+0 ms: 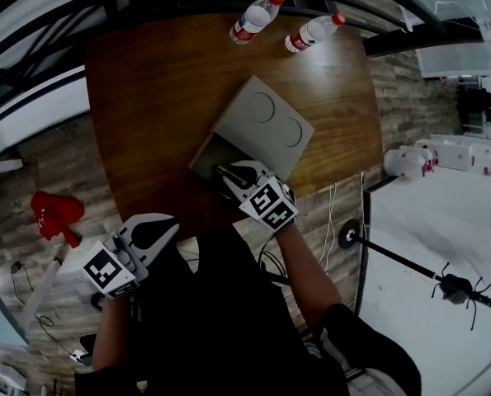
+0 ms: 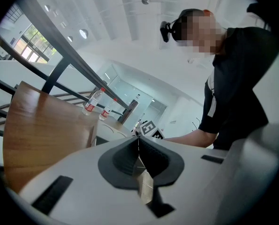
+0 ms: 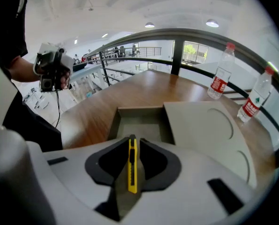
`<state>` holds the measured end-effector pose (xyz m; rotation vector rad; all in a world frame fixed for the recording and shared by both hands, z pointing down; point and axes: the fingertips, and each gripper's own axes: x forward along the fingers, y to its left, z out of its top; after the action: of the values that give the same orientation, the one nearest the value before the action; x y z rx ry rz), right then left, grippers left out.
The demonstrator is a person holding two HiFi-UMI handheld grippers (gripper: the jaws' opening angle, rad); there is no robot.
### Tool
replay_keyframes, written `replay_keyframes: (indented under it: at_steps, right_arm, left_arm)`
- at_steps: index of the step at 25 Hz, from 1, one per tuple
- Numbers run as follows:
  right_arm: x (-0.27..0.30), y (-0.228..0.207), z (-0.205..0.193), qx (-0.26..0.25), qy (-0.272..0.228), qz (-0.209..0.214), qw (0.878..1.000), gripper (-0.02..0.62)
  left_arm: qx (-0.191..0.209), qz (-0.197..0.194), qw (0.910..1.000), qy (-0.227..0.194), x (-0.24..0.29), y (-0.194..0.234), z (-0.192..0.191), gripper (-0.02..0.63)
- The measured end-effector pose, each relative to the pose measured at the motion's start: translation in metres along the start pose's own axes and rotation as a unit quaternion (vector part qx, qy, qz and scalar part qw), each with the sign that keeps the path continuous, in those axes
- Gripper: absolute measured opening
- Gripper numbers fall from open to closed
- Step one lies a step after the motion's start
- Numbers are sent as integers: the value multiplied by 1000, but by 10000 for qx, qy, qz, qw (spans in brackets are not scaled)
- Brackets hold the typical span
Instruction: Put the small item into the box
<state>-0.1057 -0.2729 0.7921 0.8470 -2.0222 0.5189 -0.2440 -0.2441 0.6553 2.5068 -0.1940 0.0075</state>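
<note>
A flat grey box (image 1: 262, 122) lies on the wooden table (image 1: 154, 97), its lid (image 3: 205, 125) slid aside so the near compartment (image 3: 141, 123) is uncovered. My right gripper (image 1: 237, 176) hovers just over that opening, shut on a slim yellow utility knife (image 3: 132, 165) that stands edge-on between the dark pads. In the head view the knife (image 1: 228, 174) shows as a short yellow streak at the box's near end. My left gripper (image 1: 150, 233) is off the table's near edge at the lower left. Its jaws (image 2: 139, 146) meet with nothing between them.
Two water bottles with red caps (image 1: 256, 16) (image 1: 313, 31) lie at the table's far edge by a dark railing. A red object (image 1: 55, 213) lies on the plank floor to the left. A black stand (image 1: 394, 254) and cables are on the right.
</note>
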Motion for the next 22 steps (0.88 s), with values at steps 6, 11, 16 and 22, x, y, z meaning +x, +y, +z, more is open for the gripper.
replay_keyframes:
  at_steps: [6, 11, 16, 22]
  right_arm:
    - [-54, -8, 59, 138, -1066, 11, 9942, 43]
    - [-119, -11, 120, -367, -1991, -42, 9793, 12]
    - [-206, -6, 163, -688, -2969, 283, 9520, 11]
    - [-297, -1, 208, -1399, -4027, 694, 9019, 11]
  left_arm:
    - [309, 34, 9992, -243, 10, -11, 34, 17]
    - [958, 105, 9947, -373, 28, -34, 76, 17]
    - [1544, 235, 9866, -467, 59, -74, 120, 17]
    - [2135, 654, 9712, -829, 73, -108, 175, 17]
